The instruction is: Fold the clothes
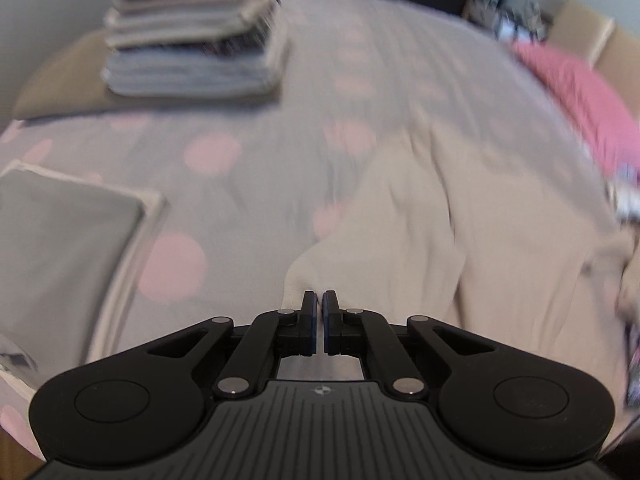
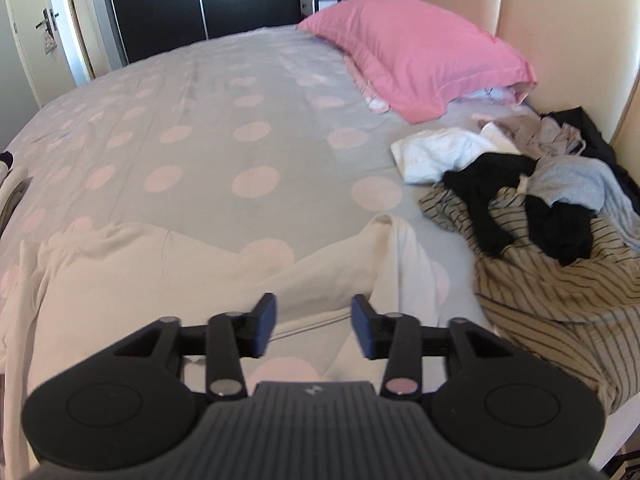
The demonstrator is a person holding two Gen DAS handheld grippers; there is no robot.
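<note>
The left gripper [image 1: 319, 300] is pinched closed on a near corner of the cream garment [image 1: 460, 220], which lies spread and rumpled across the near right part of the bed [image 1: 248, 112]; the right gripper [image 2: 314, 316] hovers with its jaws apart over the same cream garment [image 2: 120, 272], holding nothing.

The left view is smeared, which suggests fast motion; a quick pull on so small a bite of cloth could slip the corner out of the closed pads, or drag the whole garment into a bunch rather than lay it flat. With only one corner held, the far side may trail and crease; a fold made now would probably come out crooked.

The right gripper sits above a twisted part near the sleeve [image 2: 404, 256]; closing there could catch two layers at once, or the bedsheet beneath.

To the right, the heap of unfolded clothes [image 2: 552, 216] lies near; a wide sweep could snag the striped piece [image 2: 560, 280]. On the far left, the stack of folded clothes [image 1: 196, 36] and the grey folded piece [image 1: 60, 240] nearer by could be knocked by a careless swing.
</note>
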